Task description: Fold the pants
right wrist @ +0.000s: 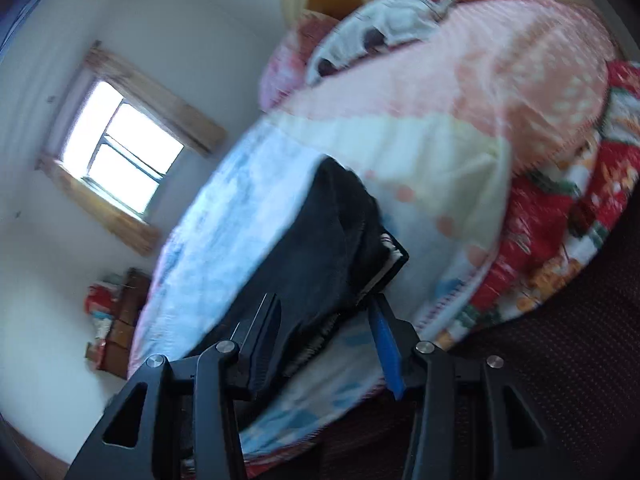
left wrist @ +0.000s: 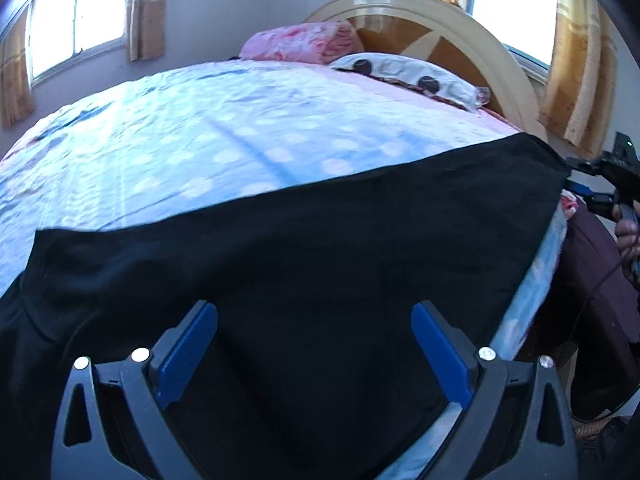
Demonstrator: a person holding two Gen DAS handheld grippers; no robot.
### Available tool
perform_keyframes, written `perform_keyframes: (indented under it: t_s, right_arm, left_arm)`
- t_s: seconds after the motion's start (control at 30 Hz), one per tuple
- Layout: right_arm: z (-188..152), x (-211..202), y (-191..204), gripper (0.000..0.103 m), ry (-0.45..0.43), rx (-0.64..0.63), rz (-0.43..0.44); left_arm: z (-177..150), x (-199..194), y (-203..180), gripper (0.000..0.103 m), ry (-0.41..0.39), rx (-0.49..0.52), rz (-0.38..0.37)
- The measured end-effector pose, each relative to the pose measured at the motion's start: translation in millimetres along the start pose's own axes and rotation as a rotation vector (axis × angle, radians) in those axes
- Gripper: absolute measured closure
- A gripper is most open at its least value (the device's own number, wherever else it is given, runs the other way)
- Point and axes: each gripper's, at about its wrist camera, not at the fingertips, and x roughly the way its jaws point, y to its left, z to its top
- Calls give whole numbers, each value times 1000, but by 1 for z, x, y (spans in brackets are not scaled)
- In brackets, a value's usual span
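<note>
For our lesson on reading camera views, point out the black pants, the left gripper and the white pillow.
black pants [left wrist: 320,248], left wrist view, on the flat middle of the cloth.
left gripper [left wrist: 314,312], left wrist view, midway between its blue fingertips.
white pillow [left wrist: 404,70], left wrist view, on its top face.

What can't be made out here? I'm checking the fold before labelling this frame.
- Left wrist view: the pants run off the left and bottom edges, so their full shape is cut off; the left claw covers their near part.
- Right wrist view: motion blur hides whether the right claw pinches the cloth.
- Fold layers: black fabric shows no creases.
</note>
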Motion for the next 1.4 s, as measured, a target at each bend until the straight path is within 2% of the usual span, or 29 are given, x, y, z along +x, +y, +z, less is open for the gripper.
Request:
perform_keyframes:
  t_s: [0.17, 0.23, 0.27, 0.3, 0.4, 0.47, 0.63, 0.7, 0.83, 0.9, 1.03, 1.1, 1.17, 1.27, 1.3, 1.4]
  right_arm:
    - [8, 14, -8, 55, 14, 35, -83]
    - [8, 13, -13, 56, -11, 46, -76]
    - [10, 11, -15, 68, -23, 46, -68]
    - [10, 7, -14, 76, -38, 35, -72]
    - [8, -1, 3, 83, -78, -51, -57]
    - [6, -4, 21, 90, -100, -138, -52]
    - [-12, 4, 81, 91, -117, -408, -70]
    - [-30, 13, 107, 91, -91, -539, -70]
    - [-77, 42, 143, 91, -1, -797, -100]
    - [-96, 56, 150, 91, 49, -874, -102]
    - [-119, 74, 151, 91, 105, -950, -119]
    - [-125, 78, 151, 91, 119, -972, -134]
    - [-131, 82, 151, 91, 136, -1012, -152]
    - [-136, 85, 152, 91, 148, -1038, -149]
    - [-136, 84, 152, 91, 144, -1037, -139]
    - [-137, 78, 156, 91, 136, -1047, -76]
  left_arm:
    - [14, -3, -15, 3, -35, 11, -35]
    - [18, -4, -20, 3, -43, 22, -45]
    - [19, -4, -23, 3, -47, 29, -48]
    - [22, -4, -25, 3, -49, 33, -53]
    - [31, 4, -32, 3, -52, 20, -94]
    - [39, 11, -34, 3, -45, -22, -173]
    - [59, 27, -45, 3, -43, -128, -352]
    - [69, 36, -52, 3, -42, -153, -407]
    - [83, 57, -67, 2, -24, -256, -582]
    - [86, 71, -75, 2, 14, -308, -643]
    - [81, 101, -85, 2, 121, -444, -762]
    - [80, 104, -86, 2, 125, -476, -768]
    - [83, 101, -90, 2, 120, -463, -776]
    - [84, 102, -96, 6, 135, -450, -730]
    - [85, 100, -99, 10, 131, -437, -716]
    - [86, 97, -108, 41, 114, -371, -650]
